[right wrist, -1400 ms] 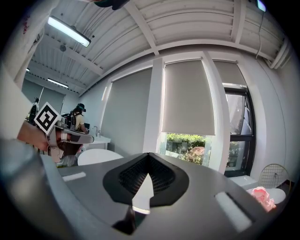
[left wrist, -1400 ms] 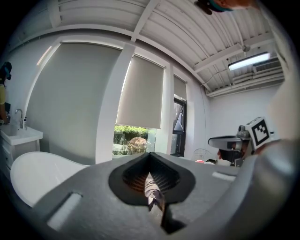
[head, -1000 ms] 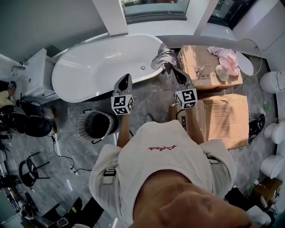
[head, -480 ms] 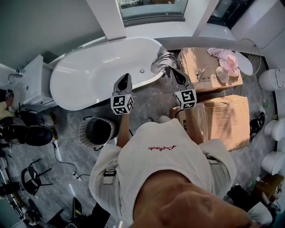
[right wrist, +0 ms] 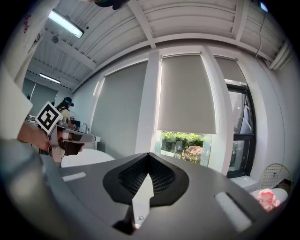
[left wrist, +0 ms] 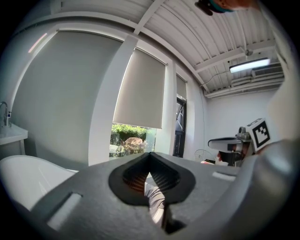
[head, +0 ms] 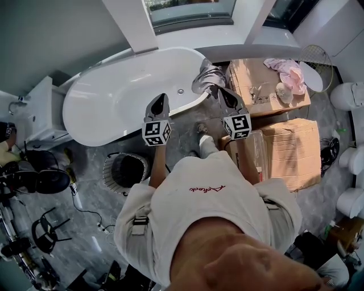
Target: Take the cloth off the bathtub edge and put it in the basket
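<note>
Grey marble flooring surrounds a white bathtub (head: 125,94). At its two o'clock end, the grey cloth (head: 207,77) drapes over the rim. The left gripper (head: 161,99) and right gripper (head: 223,92) are both closed, holding nothing. At the left gripper's seven o'clock sits the basket (head: 126,170).

A bathroom, half used for storage: a white freestanding tub (head: 114,96) stands at the far side under a window (head: 187,8). A basin (head: 40,105) is at the left, white fixtures (head: 350,96) line the right, and cardboard boxes (head: 290,148) are stacked on the grey marbled floor (head: 85,187).
</note>
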Demonstrator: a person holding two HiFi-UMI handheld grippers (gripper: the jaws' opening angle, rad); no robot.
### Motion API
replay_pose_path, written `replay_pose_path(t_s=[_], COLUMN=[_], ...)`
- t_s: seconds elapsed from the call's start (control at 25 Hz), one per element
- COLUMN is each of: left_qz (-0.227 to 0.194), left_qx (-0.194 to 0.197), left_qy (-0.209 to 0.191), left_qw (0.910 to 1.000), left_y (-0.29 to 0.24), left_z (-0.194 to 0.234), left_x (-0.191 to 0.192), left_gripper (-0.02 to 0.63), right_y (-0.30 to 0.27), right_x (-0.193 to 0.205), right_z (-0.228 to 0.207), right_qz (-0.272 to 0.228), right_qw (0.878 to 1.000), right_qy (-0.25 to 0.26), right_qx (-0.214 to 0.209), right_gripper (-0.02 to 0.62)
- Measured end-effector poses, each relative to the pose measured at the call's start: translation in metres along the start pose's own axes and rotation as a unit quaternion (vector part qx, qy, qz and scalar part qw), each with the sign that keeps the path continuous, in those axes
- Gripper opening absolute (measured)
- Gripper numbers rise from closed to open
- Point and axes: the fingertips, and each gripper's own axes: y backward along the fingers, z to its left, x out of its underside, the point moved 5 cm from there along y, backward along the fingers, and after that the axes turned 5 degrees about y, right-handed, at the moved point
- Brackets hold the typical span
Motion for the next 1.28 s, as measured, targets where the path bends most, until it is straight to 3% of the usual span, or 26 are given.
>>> replay_pose_path(t_s=[0.68, 1.28], left_qz=[0.015, 0.019], left_qx=[0.000, -0.021], left_qy=[0.006, -0.001], left_qw=[0.9999, 0.9996], left_y=[-0.074, -0.189], left_z=[0.029, 0.064], left_x=[0.001, -0.034], left_gripper=[0.000, 0.000], right_y=[-0.071, -0.178], right_x=[0.015, 0.005], right_z=[-0.037, -0.114], right_qz=[0.013, 0.007], right_qw=[1.000, 1.000], right_qy=[-0.004, -0.003], right_qx=[-0.004, -0.020], right_gripper=[0.005, 0.005])
